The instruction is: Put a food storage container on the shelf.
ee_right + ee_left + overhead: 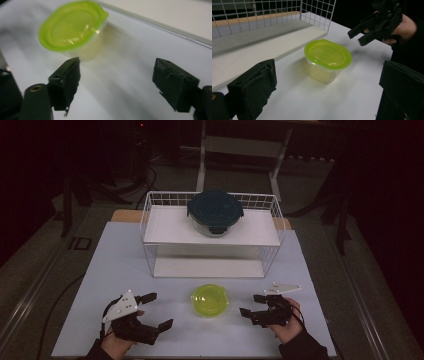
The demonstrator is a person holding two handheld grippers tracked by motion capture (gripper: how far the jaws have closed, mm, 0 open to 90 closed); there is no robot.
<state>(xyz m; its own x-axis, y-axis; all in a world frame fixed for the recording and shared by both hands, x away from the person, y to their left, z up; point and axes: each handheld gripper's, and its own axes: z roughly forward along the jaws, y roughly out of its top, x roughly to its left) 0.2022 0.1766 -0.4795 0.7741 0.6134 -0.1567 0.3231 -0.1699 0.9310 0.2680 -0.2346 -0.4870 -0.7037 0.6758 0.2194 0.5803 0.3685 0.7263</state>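
While both hands rest low over the near part of the counter, a small clear tub with a lime-green lid stands upright between them, just in front of the lower shelf of a white wire rack. From the tub, the left gripper sits at about nine o'clock and the right gripper at about three o'clock in the high view, each near the tub but touching nothing. The left gripper has its fingers spread wide and released, with bare counter between them; in the left gripper view the tub lies ahead at about twelve o'clock, apart from both pads, and the right gripper shows farther off at about two o'clock in the person's hand. The right gripper likewise has its fingers parted and empty; in the right gripper view the tub appears at about eleven o'clock, beyond the tip of the left-hand pad, slightly blurred, and whether that pad brushes it I cannot tell, though the high view shows a gap. The lid sits shut on the tub. On the rack's upper shelf, at about twelve o'clock from the tub and well apart from it, stands a round glass container with a dark blue lid. A grey three-cornered plate tops each gripper in the high view.
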